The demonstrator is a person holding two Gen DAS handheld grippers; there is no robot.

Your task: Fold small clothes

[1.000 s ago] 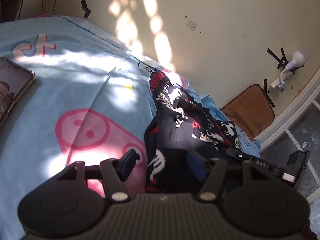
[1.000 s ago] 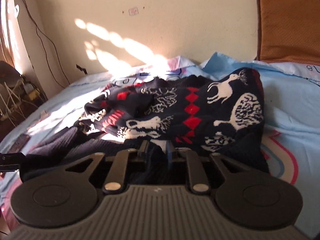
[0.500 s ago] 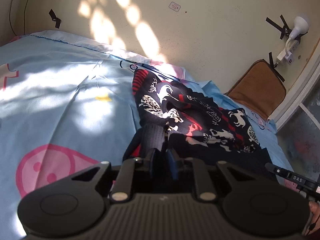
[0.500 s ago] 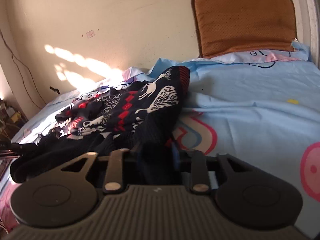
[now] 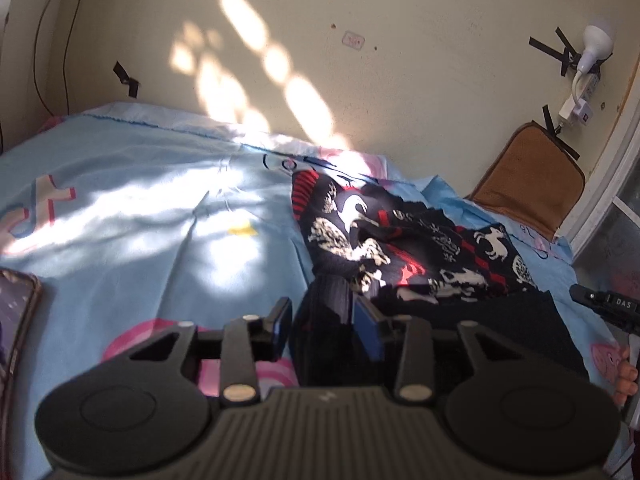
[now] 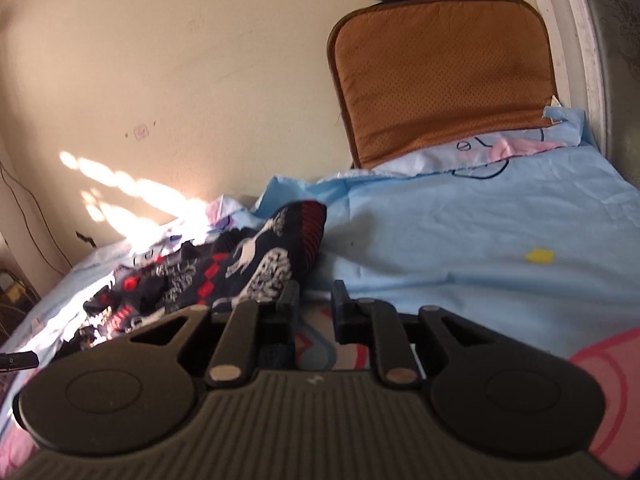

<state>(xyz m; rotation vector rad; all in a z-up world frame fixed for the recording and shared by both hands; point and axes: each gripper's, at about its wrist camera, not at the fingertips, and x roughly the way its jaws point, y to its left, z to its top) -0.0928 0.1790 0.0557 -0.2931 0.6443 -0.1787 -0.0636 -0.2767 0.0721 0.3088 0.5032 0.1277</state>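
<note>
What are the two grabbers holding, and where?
Nothing firmly. The left gripper is opening its jaws around the sweater, at its dark ribbed cuff; the right gripper is opening too, with no cloth pinched.

A home bedroom: a bed under a cartoon-print blue sheet [image 5: 132, 216] against a sunlit plaster wall [image 5: 420, 80].

one patterned sweater [image 5: 400, 248], one blue bedsheet [image 5: 140, 208], one brown cushion [image 6: 440, 76], one phone [image 5: 16, 320], two grippers [image 5: 322, 322] [image 6: 314, 312]

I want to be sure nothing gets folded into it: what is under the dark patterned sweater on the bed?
The sweater lies on the light blue bedsheet, which shows all around it. Whatever is beneath its crumpled middle is covered and cannot be seen.
</note>
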